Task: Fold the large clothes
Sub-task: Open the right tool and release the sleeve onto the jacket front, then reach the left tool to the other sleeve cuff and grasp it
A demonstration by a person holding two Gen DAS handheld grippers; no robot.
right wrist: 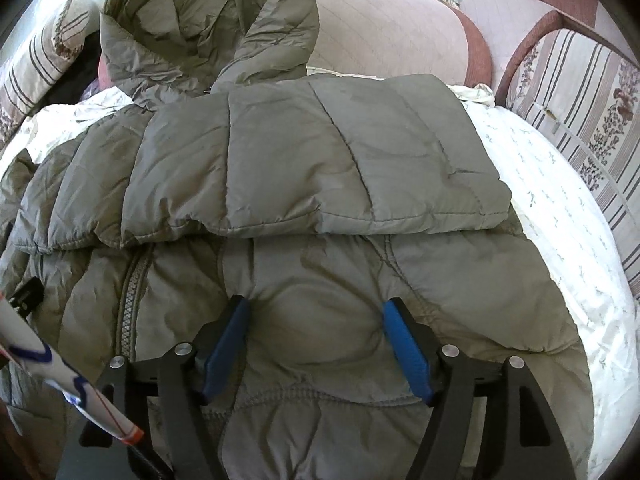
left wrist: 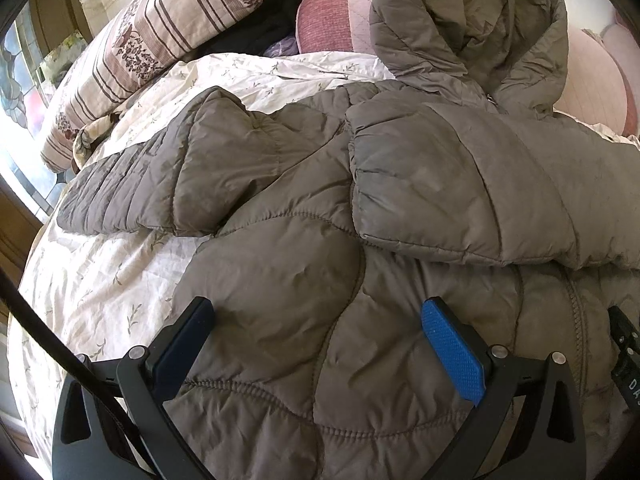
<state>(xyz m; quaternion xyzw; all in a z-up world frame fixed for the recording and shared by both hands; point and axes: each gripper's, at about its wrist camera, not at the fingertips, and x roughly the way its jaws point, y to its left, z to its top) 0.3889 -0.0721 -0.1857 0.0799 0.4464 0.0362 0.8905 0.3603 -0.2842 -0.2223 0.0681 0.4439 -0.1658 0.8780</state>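
Observation:
A grey-olive quilted puffer jacket (left wrist: 304, 248) lies front up on the bed, hood (left wrist: 472, 20) toward the pillows. Its right sleeve (right wrist: 320, 160) is folded across the chest; the other sleeve (left wrist: 168, 184) lies out to the left. My left gripper (left wrist: 318, 312) is open, its blue pads pressed into the lower left part of the jacket. My right gripper (right wrist: 316, 310) is open too, its jaws standing either side of a puffed panel on the jacket's lower right (right wrist: 320, 320), beside the zipper (right wrist: 130, 292). The tip of the right gripper (left wrist: 624, 344) shows at the left view's edge.
The bed has a white floral sheet (left wrist: 100, 280). Striped floral pillows (left wrist: 160, 28) and pink cushions (right wrist: 384, 28) line the head. Another striped pillow (right wrist: 580, 120) lies on the right side. A black garment (left wrist: 256, 20) sits between pillows. A black cable (left wrist: 48, 328) crosses the left view.

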